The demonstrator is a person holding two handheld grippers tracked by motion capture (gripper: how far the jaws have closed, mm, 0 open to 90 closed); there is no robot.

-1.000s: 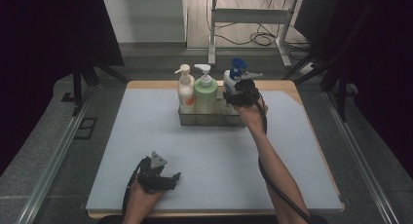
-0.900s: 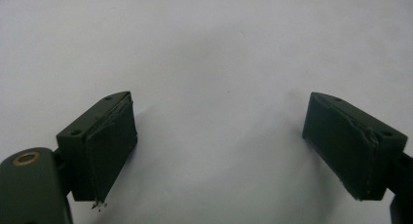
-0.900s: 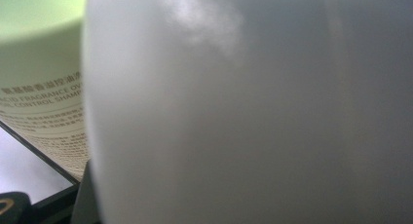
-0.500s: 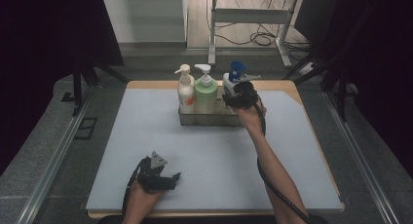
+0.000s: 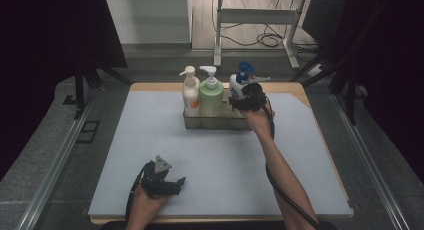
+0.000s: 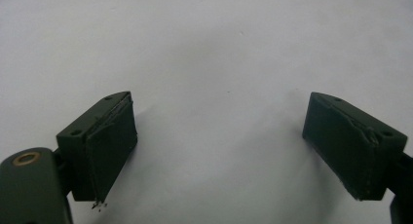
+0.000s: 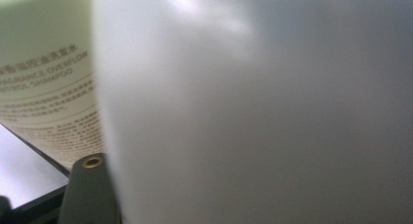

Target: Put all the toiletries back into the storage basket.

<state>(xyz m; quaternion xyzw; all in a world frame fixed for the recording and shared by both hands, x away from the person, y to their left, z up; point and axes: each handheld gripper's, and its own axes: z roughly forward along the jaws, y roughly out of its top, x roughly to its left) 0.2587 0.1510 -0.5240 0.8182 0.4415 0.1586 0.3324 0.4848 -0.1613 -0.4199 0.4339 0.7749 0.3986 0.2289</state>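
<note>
The blue-capped bottle (image 5: 239, 87) is standing in the caddy (image 5: 220, 122) at twelve o'clock; my right gripper (image 5: 246, 97) is loosening around it, jaws just opening. I'm withdrawing straight, avoiding tipping. Left gripper (image 5: 167, 182) is idling wide open, empty.

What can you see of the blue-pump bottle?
The blue-pump bottle is white and smooth, likely plastic, with a blue pump head on top. It stands upright at the right end of the clear tray, beside the green bottle. The right gripper is at its body and hides most of it in the high view; its jaws have just been opening, and contact can't be confirmed. In the right gripper view its plain white wall sits very close, blurred, no label visible.
</note>
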